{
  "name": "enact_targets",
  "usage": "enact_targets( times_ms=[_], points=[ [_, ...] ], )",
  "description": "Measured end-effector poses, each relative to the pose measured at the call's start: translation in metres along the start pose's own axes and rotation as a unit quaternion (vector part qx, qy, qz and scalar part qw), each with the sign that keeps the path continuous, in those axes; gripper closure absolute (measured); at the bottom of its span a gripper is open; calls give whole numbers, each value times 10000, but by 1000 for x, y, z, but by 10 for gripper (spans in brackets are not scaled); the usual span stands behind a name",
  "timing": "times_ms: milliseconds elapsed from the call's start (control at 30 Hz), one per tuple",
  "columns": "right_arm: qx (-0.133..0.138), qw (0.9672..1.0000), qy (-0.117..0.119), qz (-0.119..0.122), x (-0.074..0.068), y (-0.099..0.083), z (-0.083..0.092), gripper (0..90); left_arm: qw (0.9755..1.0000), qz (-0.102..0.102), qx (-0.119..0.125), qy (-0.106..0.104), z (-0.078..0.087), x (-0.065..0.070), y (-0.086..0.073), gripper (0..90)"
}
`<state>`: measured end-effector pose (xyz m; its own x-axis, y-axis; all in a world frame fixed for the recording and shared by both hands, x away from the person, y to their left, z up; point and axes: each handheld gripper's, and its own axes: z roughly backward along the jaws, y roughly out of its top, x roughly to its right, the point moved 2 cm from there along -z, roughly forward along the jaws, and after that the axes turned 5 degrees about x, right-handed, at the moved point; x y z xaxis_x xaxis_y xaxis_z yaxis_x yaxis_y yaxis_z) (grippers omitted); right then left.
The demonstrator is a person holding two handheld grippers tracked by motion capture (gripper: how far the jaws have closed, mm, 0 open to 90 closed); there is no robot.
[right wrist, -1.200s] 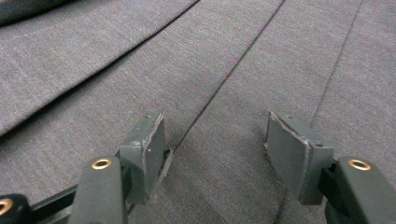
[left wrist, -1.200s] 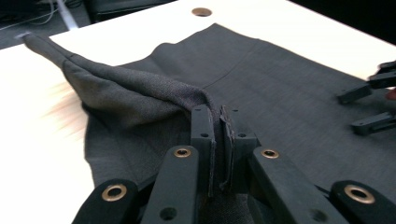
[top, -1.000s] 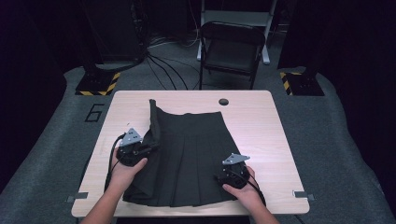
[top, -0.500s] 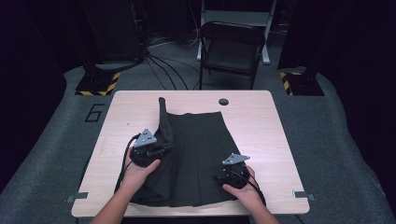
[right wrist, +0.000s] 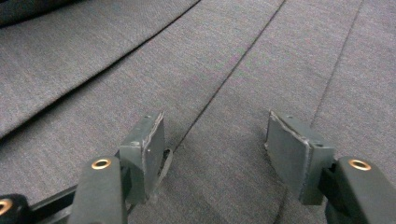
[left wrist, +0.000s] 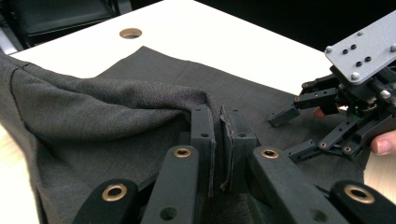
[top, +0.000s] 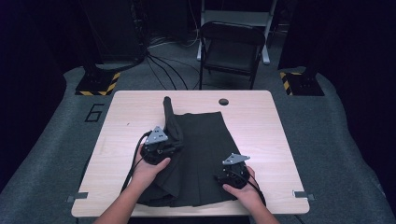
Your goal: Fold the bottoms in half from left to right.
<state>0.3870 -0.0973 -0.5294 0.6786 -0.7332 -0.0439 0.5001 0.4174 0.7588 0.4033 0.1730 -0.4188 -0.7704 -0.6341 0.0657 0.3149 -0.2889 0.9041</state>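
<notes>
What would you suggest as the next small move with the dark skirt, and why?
Probably carry the left gripper further across toward the right gripper, then lay the fabric down. Its jaws are shut on the skirt edge, which is lifted and folded partway over, while the right gripper rests open on the flat cloth, apparently steadying it. The fold looks unfinished.

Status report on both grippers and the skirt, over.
Left gripper shut on skirt edge, fold lifted. Right gripper open, resting on skirt. Nothing in the way.

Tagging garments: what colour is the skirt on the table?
Dark charcoal grey skirt, plain weave with pleat lines; the right gripper view shows it best.
</notes>
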Motion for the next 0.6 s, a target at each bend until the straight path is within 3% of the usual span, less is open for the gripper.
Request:
enact_targets(
  times_ms=[300, 600],
  points=[
    [-5, 10000, 13, -20, 0, 0, 0, 370, 9999, 26, -36, -158, -15, 10, -2, 842],
    [-6, 10000, 15, -12, 1, 0, 1, 371, 9987, 124, -232, -427, -43, 24, -19, 842]
  ],
)
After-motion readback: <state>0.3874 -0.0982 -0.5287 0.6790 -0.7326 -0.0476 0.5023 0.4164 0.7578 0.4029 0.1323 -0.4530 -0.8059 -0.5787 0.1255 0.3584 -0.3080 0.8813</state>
